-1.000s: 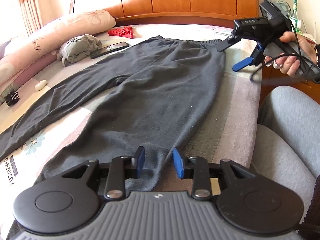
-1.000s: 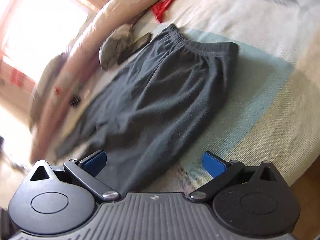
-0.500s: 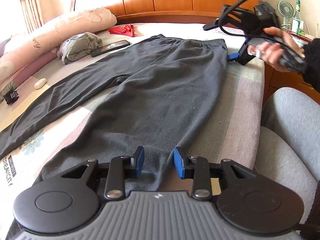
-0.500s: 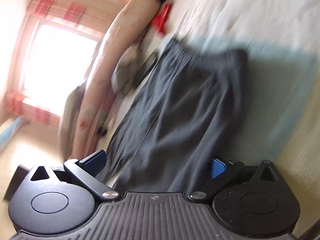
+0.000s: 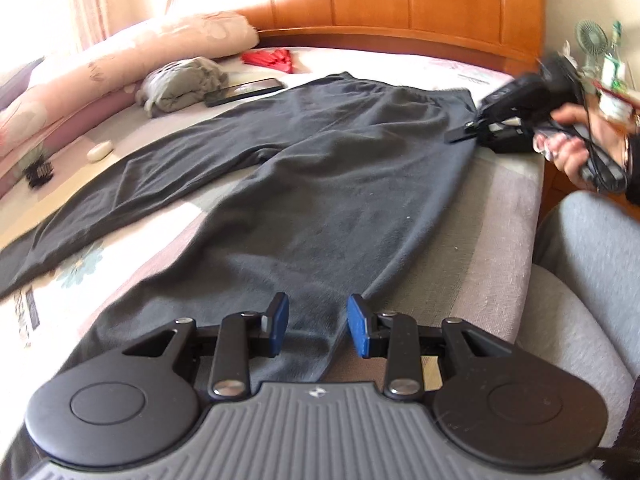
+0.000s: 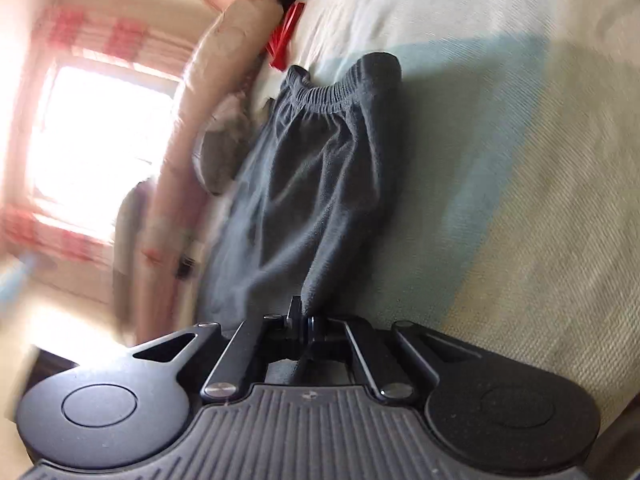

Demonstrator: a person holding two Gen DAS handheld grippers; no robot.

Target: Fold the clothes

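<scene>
1. Dark trousers (image 5: 320, 184) spread flat across the bed (image 5: 480, 248), waistband (image 6: 332, 92) up near the headboard (image 5: 400, 4), one leg trailing off left, the other running down under the left gripper (image 5: 318, 320).
2. Right gripper (image 6: 304, 320) clamped tight on the trousers' side edge below the waistband, cloth pulled up into a ridge between the closed fingers.
3. Left gripper hovering over the near leg, blue pads (image 5: 358, 326) parted by a narrow gap, nothing between them.
4. Bare bedspread along the trousers' right side, out to the mattress edge; a grey-clad knee (image 5: 592, 248) just past it.
5. Left side more crowded: grey bundle (image 5: 180, 84), phone (image 5: 244, 90), red clips (image 5: 272, 58), small white object (image 5: 99, 151), long pink bolster (image 5: 120, 64) along the far edge.
6. Left view alone: whole layout, both legs, a blurred hand (image 5: 576, 148) holding the right gripper at the waist corner.
7. Right view alone: the pinch itself, gathered elastic close up, bright window (image 6: 92, 140) beyond, heavily blurred.
</scene>
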